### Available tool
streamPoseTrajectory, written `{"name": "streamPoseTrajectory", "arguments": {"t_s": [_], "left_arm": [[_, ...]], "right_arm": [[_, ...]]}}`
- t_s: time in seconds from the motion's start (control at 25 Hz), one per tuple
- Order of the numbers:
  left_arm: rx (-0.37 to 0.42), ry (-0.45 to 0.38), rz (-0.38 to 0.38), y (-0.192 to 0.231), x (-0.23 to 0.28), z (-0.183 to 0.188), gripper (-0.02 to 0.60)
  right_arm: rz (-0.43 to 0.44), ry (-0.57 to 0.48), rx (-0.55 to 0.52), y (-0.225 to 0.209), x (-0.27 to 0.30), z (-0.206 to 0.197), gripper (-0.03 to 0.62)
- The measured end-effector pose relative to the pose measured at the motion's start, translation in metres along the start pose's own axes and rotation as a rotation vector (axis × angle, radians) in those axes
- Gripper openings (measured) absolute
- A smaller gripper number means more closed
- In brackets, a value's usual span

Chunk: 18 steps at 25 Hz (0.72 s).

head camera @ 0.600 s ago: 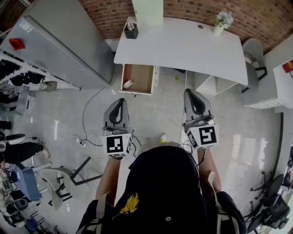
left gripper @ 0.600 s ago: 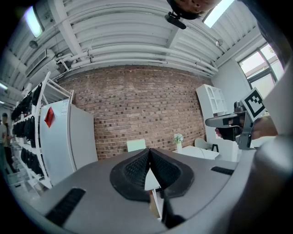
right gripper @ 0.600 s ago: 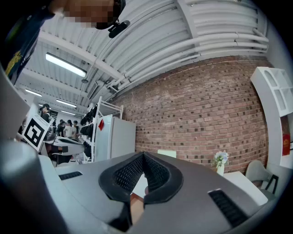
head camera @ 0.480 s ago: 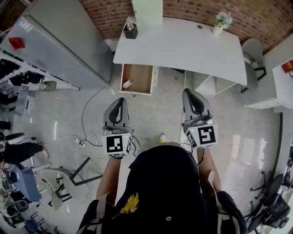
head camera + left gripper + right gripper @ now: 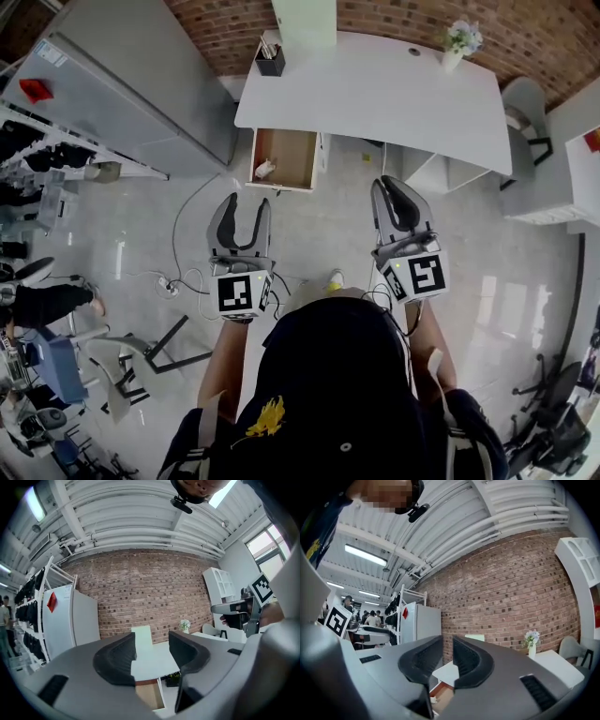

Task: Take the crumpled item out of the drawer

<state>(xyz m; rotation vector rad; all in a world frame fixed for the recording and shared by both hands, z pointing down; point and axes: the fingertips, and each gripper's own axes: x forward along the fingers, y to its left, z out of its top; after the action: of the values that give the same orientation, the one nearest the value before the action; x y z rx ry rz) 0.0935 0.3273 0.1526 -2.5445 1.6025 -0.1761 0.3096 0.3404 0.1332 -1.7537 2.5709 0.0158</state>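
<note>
The wooden drawer (image 5: 291, 155) stands pulled out from under the white desk (image 5: 375, 94). A small white crumpled item (image 5: 265, 170) lies at its front left. My left gripper (image 5: 245, 202) hovers over the floor just short of the drawer, open and empty. In the left gripper view the left gripper (image 5: 152, 654) frames the desk and the drawer (image 5: 149, 693). My right gripper (image 5: 393, 181) is level, to the right of the drawer, shut on nothing. The right gripper view shows the right gripper (image 5: 447, 659) with the drawer (image 5: 443, 692) and the crumpled item (image 5: 433, 699) below it.
On the desk stand a black pen holder (image 5: 270, 61) and a vase of flowers (image 5: 459, 41). A grey cabinet (image 5: 122, 84) stands to the left and a white chair (image 5: 527, 112) to the right. Cables (image 5: 178, 279) lie on the floor at the left.
The left gripper's jaws have spread from closed to open. The right gripper stays shut. Both grippers sit slightly nearer the desk.
</note>
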Motion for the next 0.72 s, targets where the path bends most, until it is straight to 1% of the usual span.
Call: {"name": "streamPoseTrajectory", "arguments": {"t_s": [0.04,0.08,0.12,0.2,0.32,0.44,0.52,0.56,0.64,0.68,0.72], "left_arm": [[0.007,-0.005,0.016,0.001,0.000,0.002,0.243],[0.022,-0.008,0.034,0.003,-0.001,0.003,0.283],[0.042,-0.010,0.050,0.005,-0.001,0.004,0.322],[0.069,-0.004,0.069,0.010,-0.003,0.005,0.337],[0.061,0.020,0.086,0.020,-0.006,-0.002,0.337],[0.076,0.071,0.099,0.026,-0.006,-0.014,0.336],[0.059,0.074,0.085,0.024,0.002,-0.017,0.336],[0.035,0.065,0.086,0.024,0.005,-0.016,0.336],[-0.008,0.074,0.092,0.033,0.007,-0.022,0.336],[-0.013,0.086,0.088,0.039,0.008,-0.028,0.336],[-0.002,0.097,0.077,0.045,0.010,-0.035,0.337]], "right_arm": [[0.004,-0.004,0.022,-0.004,0.002,0.000,0.131],[0.012,-0.004,0.040,-0.006,0.004,-0.001,0.254],[0.019,-0.001,0.051,-0.008,0.007,-0.003,0.298],[0.034,0.011,0.050,-0.010,0.013,-0.007,0.313],[0.068,0.029,0.040,-0.004,0.023,-0.013,0.313],[0.101,0.045,0.047,0.001,0.033,-0.022,0.313],[0.108,0.066,0.046,0.002,0.039,-0.029,0.313],[0.109,0.076,0.047,0.004,0.042,-0.033,0.313],[0.109,0.090,0.046,0.012,0.052,-0.041,0.313],[0.109,0.094,0.044,0.016,0.057,-0.043,0.313],[0.108,0.097,0.042,0.019,0.063,-0.045,0.313]]}}
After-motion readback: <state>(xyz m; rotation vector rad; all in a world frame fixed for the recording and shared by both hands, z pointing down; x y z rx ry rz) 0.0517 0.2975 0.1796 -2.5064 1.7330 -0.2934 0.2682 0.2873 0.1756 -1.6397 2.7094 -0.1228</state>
